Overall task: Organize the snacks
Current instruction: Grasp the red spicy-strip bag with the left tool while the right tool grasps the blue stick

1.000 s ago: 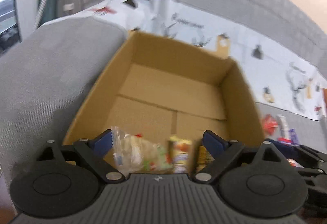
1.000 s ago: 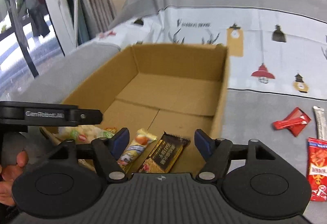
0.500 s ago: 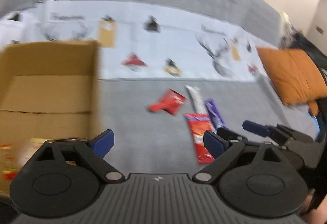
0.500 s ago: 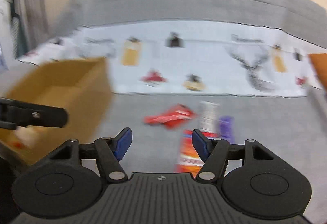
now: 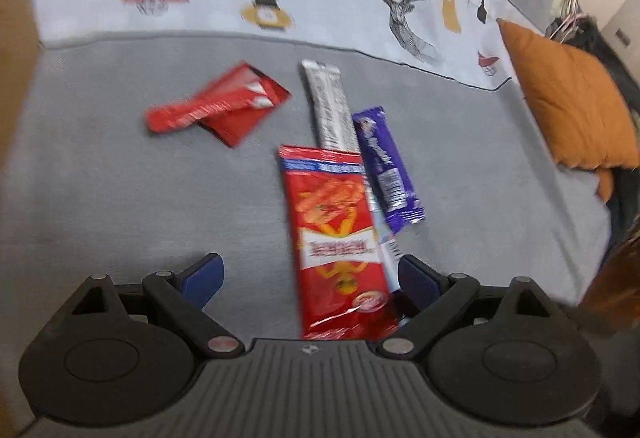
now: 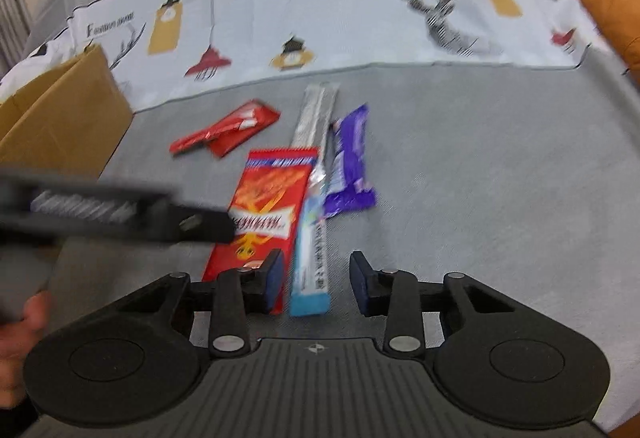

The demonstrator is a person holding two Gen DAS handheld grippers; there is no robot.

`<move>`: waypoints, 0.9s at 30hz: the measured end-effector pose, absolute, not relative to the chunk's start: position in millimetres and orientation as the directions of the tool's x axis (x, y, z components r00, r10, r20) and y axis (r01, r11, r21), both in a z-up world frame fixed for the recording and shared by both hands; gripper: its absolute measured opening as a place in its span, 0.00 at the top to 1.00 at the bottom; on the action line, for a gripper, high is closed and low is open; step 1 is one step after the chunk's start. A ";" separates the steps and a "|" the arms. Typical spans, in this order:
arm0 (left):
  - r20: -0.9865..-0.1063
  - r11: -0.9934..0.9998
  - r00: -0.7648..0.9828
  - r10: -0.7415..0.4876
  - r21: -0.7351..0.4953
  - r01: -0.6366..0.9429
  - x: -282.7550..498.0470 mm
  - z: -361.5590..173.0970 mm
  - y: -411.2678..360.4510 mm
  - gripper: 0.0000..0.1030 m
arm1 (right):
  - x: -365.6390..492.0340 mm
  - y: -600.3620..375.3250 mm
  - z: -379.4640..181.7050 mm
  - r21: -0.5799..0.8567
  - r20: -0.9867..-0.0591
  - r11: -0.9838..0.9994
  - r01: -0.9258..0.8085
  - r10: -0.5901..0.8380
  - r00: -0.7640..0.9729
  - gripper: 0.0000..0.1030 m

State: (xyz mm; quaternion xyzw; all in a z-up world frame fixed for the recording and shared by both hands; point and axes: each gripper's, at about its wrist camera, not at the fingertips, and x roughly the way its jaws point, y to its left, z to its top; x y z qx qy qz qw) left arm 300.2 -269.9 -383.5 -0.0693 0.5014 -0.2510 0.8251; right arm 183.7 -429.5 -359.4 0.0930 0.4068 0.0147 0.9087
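Snack packets [image 6: 264,206] lengthwise away from both spread, empty tools [image 5: 310,276] [image 6: 316,280].

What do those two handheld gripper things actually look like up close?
Both look alike. The left gripper and right gripper are black plastic with a ribbed grey centre panel, two round discs, silver rivets and blue pads. White lettering, blurred, runs along the left one's side.
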 end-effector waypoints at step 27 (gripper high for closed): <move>-0.806 0.875 0.402 -0.434 -0.271 0.402 288.5 -380.6 -239.9 0.43 | 182.1 -402.5 -364.8 0.077 -0.760 0.997 0.014 0.049 0.648 0.94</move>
